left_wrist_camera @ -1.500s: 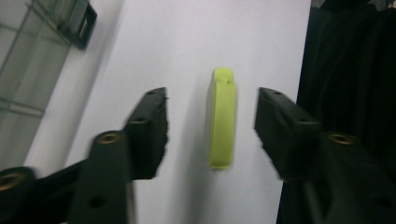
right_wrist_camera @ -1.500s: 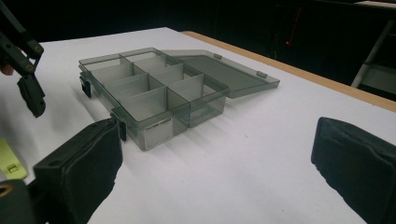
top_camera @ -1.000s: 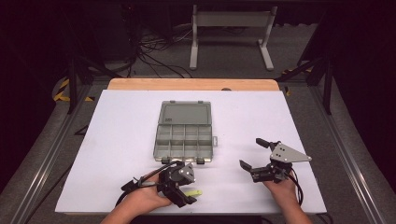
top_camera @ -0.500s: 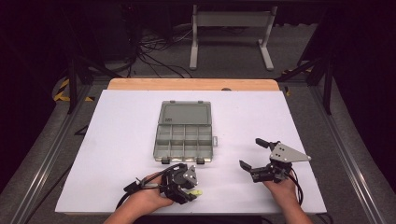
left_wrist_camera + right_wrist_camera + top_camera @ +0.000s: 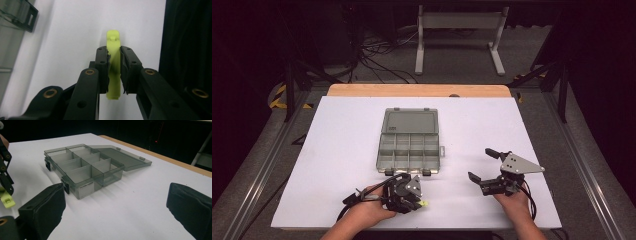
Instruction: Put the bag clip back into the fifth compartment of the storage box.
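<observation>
Holding the left gripper [image 5: 412,197] low near the front edge of the table [image 5: 337,150], you have its jaws pressed on a small green clip [image 5: 113,63]. In the left gripper view the clip stands straight up between the two jaws, and its top and bottom ends stick out past them. From the high view, a bit of the clip peeks out on the right side of that gripper, just above the white top. Your left hand [image 5: 367,210] comes in from the bottom, and the black cable [image 5: 349,200] loops out to its left.

Your right gripper [image 5: 487,167] sits on the right side, well apart from the left one. Its jaws are spread wide with nothing between them. Your right hand [image 5: 512,200] holds it from behind, near the front edge too.

The box [image 5: 409,150] lies in the middle of the table with its lid [image 5: 410,121] flat open at the far side. It has small bins inside. It is just beyond the left gripper. Wide white room lies to the left of the box, and more lies between the box and the right gripper.
</observation>
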Tool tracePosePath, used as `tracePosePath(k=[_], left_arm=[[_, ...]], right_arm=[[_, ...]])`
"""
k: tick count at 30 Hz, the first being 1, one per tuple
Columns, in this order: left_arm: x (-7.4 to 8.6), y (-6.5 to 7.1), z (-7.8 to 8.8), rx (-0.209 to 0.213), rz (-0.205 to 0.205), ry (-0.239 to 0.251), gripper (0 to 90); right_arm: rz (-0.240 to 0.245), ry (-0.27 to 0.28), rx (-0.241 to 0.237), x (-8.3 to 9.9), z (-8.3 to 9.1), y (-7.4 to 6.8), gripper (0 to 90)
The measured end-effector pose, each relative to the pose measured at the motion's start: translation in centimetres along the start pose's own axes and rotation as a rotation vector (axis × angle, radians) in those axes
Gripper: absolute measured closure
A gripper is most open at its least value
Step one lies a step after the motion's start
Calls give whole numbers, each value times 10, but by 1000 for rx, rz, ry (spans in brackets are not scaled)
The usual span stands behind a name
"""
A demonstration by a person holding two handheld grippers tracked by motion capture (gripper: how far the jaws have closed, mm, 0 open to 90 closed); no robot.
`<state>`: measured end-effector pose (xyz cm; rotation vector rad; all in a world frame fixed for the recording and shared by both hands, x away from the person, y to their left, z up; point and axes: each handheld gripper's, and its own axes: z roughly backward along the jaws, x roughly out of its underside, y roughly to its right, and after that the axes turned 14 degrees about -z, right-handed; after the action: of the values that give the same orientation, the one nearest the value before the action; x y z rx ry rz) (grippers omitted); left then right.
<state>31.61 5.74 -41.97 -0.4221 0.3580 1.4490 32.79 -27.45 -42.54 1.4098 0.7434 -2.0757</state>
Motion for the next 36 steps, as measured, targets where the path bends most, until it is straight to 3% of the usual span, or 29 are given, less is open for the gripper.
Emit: tracePosePath(k=[6, 18, 30, 36], left_arm=[[-2, -1, 16, -11, 5, 45, 778], [8, -6, 58, -81, 61, 178, 778], [15, -6, 75, -118, 74, 230, 778], [22, -9, 81, -143, 114, 234, 778]], right_arm=[[-4, -6, 0, 0, 0, 0, 29], [-17, -5, -3, 1, -2, 1, 29], [-18, -6, -2, 1, -2, 1, 30], [-16, -6, -4, 1, -2, 1, 29]])
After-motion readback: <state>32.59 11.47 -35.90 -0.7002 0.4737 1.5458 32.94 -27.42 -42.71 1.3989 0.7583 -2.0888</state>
